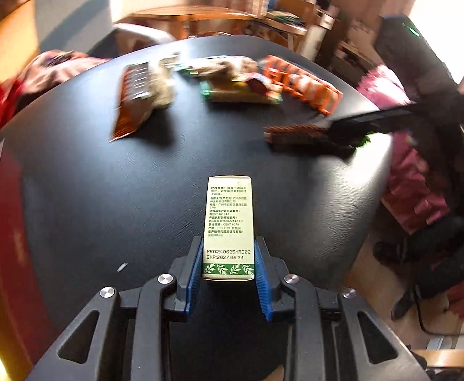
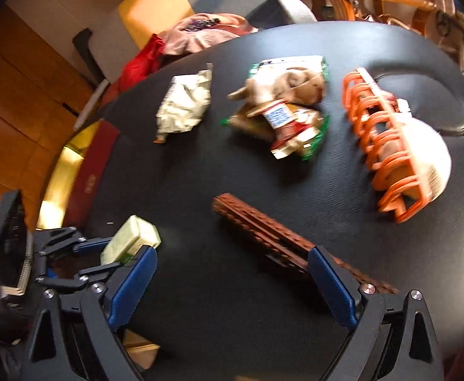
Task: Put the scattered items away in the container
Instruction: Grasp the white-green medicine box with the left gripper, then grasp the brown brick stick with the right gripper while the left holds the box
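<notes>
My left gripper (image 1: 227, 247) is shut on a pale green box (image 1: 228, 222) with printed text, held above the black table (image 1: 104, 190). It also shows in the right wrist view (image 2: 130, 238), held by the left gripper (image 2: 117, 254). My right gripper (image 2: 232, 273) is open, low over the table, with a brown studded bar (image 2: 257, 231) next to its right finger. An orange wire basket (image 2: 387, 146) holding a white item stands at the far right. Snack packets (image 2: 282, 108) and a crumpled pale bag (image 2: 184, 101) lie beyond.
The table edge curves close on the left, with a red-and-gold box (image 2: 82, 171) beside it. Clothes (image 2: 200, 31) lie on a chair behind the table. In the left wrist view the right gripper (image 1: 343, 130) reaches in by the brown bar (image 1: 295, 135).
</notes>
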`<state>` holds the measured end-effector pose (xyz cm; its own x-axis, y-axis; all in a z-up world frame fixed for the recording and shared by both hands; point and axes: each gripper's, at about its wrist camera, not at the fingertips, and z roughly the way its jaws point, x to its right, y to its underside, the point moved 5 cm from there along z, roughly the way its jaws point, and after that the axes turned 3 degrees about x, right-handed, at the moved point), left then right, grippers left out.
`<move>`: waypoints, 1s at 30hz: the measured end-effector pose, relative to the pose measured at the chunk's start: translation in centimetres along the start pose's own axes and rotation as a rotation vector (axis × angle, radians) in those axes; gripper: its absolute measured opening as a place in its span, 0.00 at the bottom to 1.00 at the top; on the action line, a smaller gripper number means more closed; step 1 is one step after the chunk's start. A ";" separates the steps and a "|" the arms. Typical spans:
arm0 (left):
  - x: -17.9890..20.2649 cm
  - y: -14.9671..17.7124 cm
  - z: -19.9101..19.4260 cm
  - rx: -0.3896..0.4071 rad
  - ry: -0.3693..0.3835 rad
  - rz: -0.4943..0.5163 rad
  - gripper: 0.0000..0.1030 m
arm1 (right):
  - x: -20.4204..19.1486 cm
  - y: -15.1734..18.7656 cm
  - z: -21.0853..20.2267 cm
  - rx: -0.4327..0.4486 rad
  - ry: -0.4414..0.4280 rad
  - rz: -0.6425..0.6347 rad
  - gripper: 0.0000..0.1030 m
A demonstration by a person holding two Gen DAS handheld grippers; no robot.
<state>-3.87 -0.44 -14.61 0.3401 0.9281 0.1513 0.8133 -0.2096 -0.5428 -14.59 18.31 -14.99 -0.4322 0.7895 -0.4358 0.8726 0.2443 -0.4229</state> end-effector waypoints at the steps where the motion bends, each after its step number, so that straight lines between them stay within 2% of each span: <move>1: -0.4 0.3 -0.3 0.006 -0.002 -0.021 0.29 | -0.5 0.3 0.0 0.001 -0.021 0.001 0.93; 5: -1.1 0.4 -0.5 0.040 0.005 -0.056 0.32 | -0.5 0.6 -1.4 0.047 0.056 -0.042 0.92; 7: -1.1 0.2 -0.6 0.050 0.011 -0.055 0.33 | 0.3 0.6 -1.9 0.032 0.135 -0.089 0.85; 9: -0.8 -0.1 -0.7 0.071 0.011 -0.044 0.37 | 1.0 0.6 -2.0 0.000 0.210 -0.139 0.69; 11: -0.5 -0.3 -0.9 0.082 0.018 -0.037 0.41 | 1.5 0.6 -1.6 -0.059 0.286 -0.198 0.61; 13: -0.4 -0.4 -1.1 0.089 0.012 -0.030 0.42 | 1.9 0.3 -1.2 -0.096 0.333 -0.265 0.58; 18: -0.4 -1.2 -0.6 0.078 0.015 -0.015 0.46 | 1.7 -0.9 0.1 -0.183 0.340 -0.371 0.44; 23: -0.4 -1.5 0.2 0.049 0.018 0.000 0.46 | 1.9 -1.7 1.5 -0.272 0.359 -0.435 0.42; 28: -0.3 -1.0 1.1 0.017 0.025 -0.010 0.46 | 2.5 -1.7 1.1 -0.274 0.364 -0.431 0.40; 29: -0.4 -0.8 1.4 0.005 0.023 -0.013 0.46 | 2.6 -1.7 0.9 -0.268 0.362 -0.425 0.37; 30: -0.4 -0.5 1.6 -0.006 0.021 -0.016 0.46 | 2.7 -1.7 0.7 -0.256 0.366 -0.417 0.30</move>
<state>-5.20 -0.17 -15.72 0.3370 0.9246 0.1775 0.8213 -0.1966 -0.5356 -17.38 19.60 -15.99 -0.6830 0.7290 0.0456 0.6931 0.6665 -0.2747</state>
